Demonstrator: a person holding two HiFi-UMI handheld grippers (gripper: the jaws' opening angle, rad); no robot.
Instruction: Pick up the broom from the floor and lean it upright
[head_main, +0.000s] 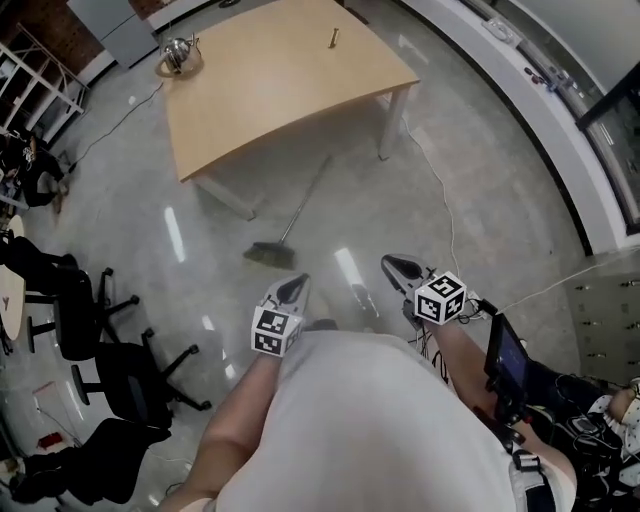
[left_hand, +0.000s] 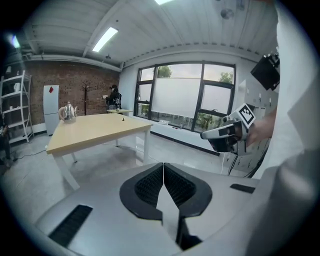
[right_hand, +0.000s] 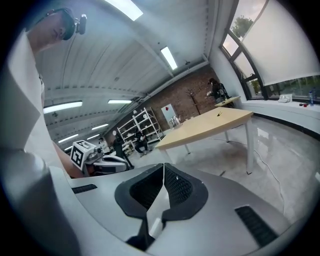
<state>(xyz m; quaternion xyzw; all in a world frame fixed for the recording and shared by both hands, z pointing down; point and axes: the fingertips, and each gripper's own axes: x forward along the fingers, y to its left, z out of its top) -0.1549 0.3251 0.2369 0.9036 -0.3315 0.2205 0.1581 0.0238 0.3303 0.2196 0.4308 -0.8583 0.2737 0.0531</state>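
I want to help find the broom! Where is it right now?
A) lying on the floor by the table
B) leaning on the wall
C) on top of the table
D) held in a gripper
A: the broom lies flat on the floor beside the table, with nothing holding it.

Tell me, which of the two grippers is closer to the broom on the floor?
The left gripper: its tip is just short of the bristles of the broom, while the right gripper sits farther off to the side.
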